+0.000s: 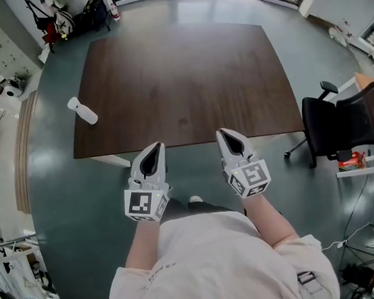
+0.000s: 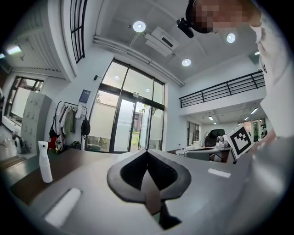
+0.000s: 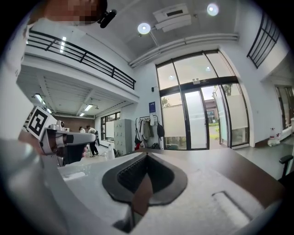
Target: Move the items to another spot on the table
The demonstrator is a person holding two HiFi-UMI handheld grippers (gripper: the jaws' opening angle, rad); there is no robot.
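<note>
Left gripper (image 1: 157,148) and right gripper (image 1: 222,134) hold jaws closed, empty, apparently short of the table (image 1: 181,75).

White spray bottle (image 1: 82,111), slim, trigger head on top, standing upright – at the left edge of the dark brown worktop (image 1: 182,81)

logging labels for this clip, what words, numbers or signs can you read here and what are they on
No text is legible in any view.
Blue sign beside the glass doors: too small to read.
Print on the shirt: too blurred to read.
Marker cubes: square patterns only, no letters or digits.
White spray bottle: no label visible.
Red package by the chair: print too small to read.
</note>
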